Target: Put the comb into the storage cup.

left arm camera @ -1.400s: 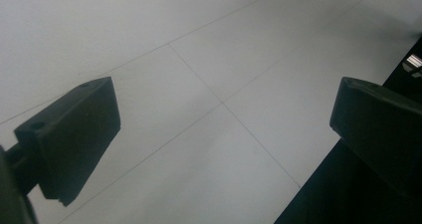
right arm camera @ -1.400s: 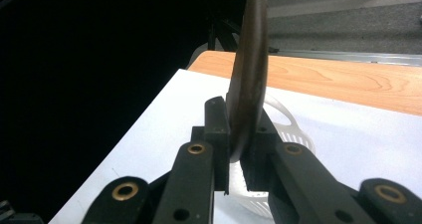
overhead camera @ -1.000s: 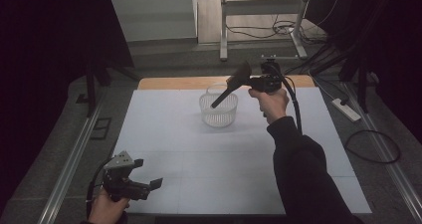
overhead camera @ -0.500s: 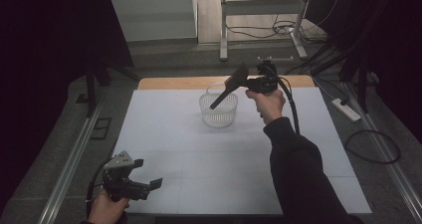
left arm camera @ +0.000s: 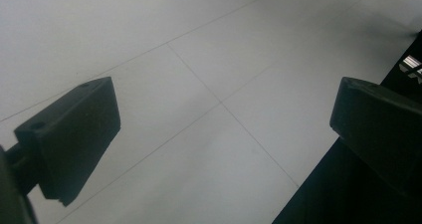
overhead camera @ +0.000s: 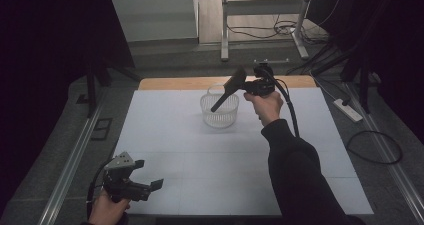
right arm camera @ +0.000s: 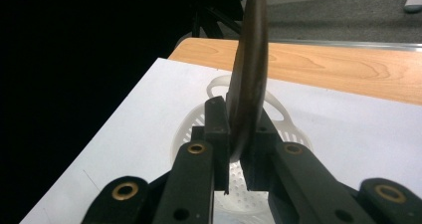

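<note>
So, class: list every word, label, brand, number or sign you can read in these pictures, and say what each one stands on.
None: no readable text in any view.
The white basket, the dark utensil in the right gripper, the left gripper and the white table carry no lettering that can be made out.

White table sheet, wooden strip at its far edge, power strip on the grey floor.

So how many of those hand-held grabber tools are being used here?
2. The left gripper is at the near left corner of the white table, jaws open. The right gripper is above the white basket, clamping a dark utensil.
</note>
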Motion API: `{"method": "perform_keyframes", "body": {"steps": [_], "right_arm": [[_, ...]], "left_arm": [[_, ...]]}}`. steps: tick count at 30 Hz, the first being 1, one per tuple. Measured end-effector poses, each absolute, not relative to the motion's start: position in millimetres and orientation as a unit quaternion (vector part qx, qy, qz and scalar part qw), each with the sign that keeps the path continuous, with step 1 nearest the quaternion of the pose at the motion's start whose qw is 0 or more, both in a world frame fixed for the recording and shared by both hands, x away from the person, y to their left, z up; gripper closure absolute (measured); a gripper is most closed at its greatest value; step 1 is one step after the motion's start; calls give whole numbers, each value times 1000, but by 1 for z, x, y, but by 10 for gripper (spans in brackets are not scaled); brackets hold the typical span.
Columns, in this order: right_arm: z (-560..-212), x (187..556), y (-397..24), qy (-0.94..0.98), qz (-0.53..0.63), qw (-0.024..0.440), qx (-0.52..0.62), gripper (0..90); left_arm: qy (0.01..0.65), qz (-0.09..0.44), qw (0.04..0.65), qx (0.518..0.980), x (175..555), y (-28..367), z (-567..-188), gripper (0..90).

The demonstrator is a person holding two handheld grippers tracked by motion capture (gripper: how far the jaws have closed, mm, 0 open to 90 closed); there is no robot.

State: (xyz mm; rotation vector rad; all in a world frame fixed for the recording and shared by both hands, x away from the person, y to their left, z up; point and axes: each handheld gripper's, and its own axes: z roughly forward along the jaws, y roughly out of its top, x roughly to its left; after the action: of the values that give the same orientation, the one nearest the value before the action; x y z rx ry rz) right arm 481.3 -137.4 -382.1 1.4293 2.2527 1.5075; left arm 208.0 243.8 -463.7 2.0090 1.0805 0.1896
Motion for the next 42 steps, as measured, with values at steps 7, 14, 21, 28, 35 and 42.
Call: {"method": "perform_keyframes", "body": {"steps": [7, 14, 21, 28, 35, 42], "right_arm": [[-390, 483, -132, 738, 485, 36, 468, 834], [-397, 486, -126, 740, 479, 34, 471, 834], [-405, 488, -121, 741, 475, 34, 473, 834], [-414, 490, -118, 739, 472, 32, 480, 834], [-421, 492, -117, 731, 478, 22, 487, 833], [-424, 496, -121, 725, 477, 18, 497, 821]], "left_arm": [[430, 74, 413, 799, 208, 244, -464, 0], [430, 73, 413, 799, 208, 244, -464, 0], [430, 73, 412, 800, 209, 244, -464, 0], [430, 72, 412, 800, 209, 244, -464, 1], [430, 71, 413, 799, 209, 244, -464, 1], [431, 70, 412, 800, 209, 244, -464, 2]]}}
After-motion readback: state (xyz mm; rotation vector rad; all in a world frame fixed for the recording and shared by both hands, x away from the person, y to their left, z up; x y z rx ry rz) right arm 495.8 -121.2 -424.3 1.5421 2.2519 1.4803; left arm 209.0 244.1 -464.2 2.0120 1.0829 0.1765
